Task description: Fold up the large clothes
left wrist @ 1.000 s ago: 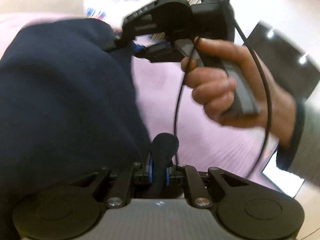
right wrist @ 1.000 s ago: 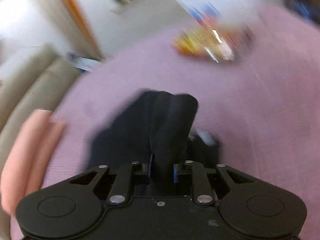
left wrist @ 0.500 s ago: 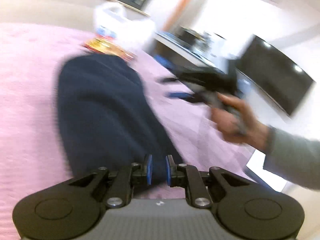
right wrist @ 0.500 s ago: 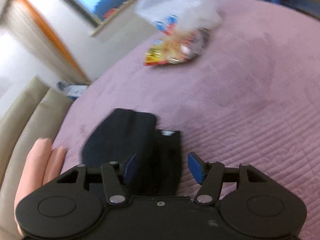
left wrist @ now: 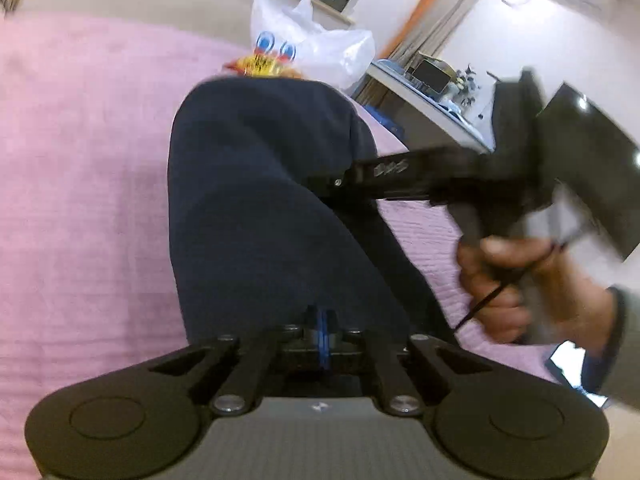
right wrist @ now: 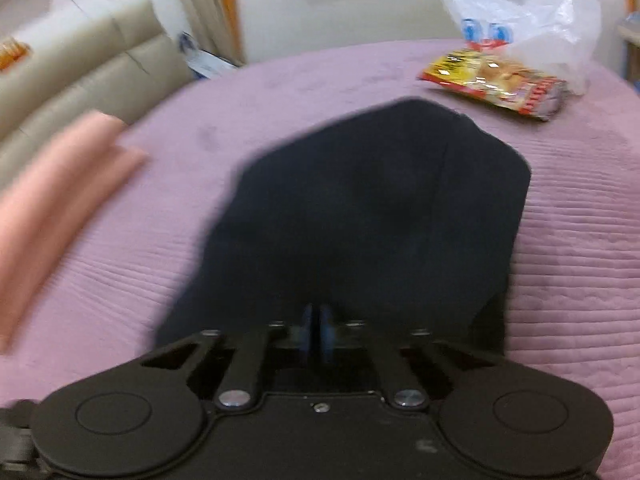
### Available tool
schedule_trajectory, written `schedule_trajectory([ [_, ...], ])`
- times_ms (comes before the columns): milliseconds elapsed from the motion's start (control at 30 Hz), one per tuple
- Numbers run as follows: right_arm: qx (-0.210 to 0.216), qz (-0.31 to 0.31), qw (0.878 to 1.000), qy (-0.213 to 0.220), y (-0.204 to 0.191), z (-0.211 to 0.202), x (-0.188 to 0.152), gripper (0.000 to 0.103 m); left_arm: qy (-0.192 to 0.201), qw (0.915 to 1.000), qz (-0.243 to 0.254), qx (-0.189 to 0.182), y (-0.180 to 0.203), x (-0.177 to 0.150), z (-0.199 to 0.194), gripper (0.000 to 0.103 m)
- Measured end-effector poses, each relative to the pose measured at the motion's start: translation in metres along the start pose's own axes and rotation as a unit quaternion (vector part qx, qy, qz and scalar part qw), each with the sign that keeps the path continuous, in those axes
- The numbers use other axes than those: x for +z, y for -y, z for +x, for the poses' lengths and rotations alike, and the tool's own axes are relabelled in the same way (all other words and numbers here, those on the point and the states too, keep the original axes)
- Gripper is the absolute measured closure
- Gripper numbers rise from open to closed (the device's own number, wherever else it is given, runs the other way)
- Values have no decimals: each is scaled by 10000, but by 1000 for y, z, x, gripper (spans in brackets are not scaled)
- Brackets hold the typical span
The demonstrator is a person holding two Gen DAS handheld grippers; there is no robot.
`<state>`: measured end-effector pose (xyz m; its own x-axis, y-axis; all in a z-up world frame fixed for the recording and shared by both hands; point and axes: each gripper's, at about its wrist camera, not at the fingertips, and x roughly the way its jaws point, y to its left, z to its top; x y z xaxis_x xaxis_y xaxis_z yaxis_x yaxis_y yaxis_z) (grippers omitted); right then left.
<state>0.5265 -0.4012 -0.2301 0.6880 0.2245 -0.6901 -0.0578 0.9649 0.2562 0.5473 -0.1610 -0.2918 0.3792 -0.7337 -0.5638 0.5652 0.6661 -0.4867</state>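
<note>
Navy folded garment (left wrist: 256,200) lies on the pink bedspread (left wrist: 80,200). Both the left gripper (left wrist: 323,322) and right gripper (right wrist: 315,328) have blue pads pressed together at its near edge. One plastic bag (right wrist: 532,28), one snack packet (right wrist: 496,84).

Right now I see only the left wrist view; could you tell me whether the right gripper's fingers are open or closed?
Observer: Closed. The right gripper has its blue pads together at the near edge of the navy garment; whether cloth is pinched is too blurred to tell.
Operator: Thank you. Does anything lie beside the garment?
Observer: Yes, a folded peach cloth lies on the purple bedspread, apart from the garment, at the left of the right wrist view.
Operator: And the snack packet?
Observer: The snack packet lies flat beyond the garment's far corner, apart from it, against the white plastic bag.
</note>
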Motion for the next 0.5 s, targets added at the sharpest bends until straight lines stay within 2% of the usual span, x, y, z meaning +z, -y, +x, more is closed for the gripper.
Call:
schedule_trajectory([
  [100, -404, 18, 9992, 58, 1, -27, 2, 103, -189, 9983, 523, 170, 15, -2, -4, 100],
  [167, -610, -423, 9966, 348, -10, -45, 7, 103, -290, 9968, 725, 142, 22, 2, -6, 98],
  [200, -611, -611, 9947, 564, -18, -52, 12, 97, -224, 9964, 813, 98, 29, 4, -6, 97],
  [233, -464, -709, 9930, 821, -25, -58, 21, 88, -64, 9960, 884, 60, 33, 10, -9, 96],
  [300, -25, -826, 9897, 1173, -39, -57, 41, 87, 226, 9959, 877, 26, 32, 23, -11, 93],
  [333, 115, -1010, 9868, 1259, -50, -49, 51, 87, 187, 9961, 860, 89, 29, 28, -5, 93],
  [400, 234, -1390, 9831, 1170, -65, -23, 62, 86, -102, 9956, 906, 217, 18, 26, 15, 96],
  [433, 296, -1548, 9825, 995, -67, -4, 64, 86, -212, 9965, 800, 81, 10, 21, 24, 96],
  [467, 143, -1742, 9817, 760, -67, 21, 63, 87, -229, 9975, 666, -49, 4, 17, 28, 96],
  [500, -39, -1981, 9775, 729, -60, 38, 58, 78, -187, 9980, 591, -128, -1, 14, 28, 96],
])
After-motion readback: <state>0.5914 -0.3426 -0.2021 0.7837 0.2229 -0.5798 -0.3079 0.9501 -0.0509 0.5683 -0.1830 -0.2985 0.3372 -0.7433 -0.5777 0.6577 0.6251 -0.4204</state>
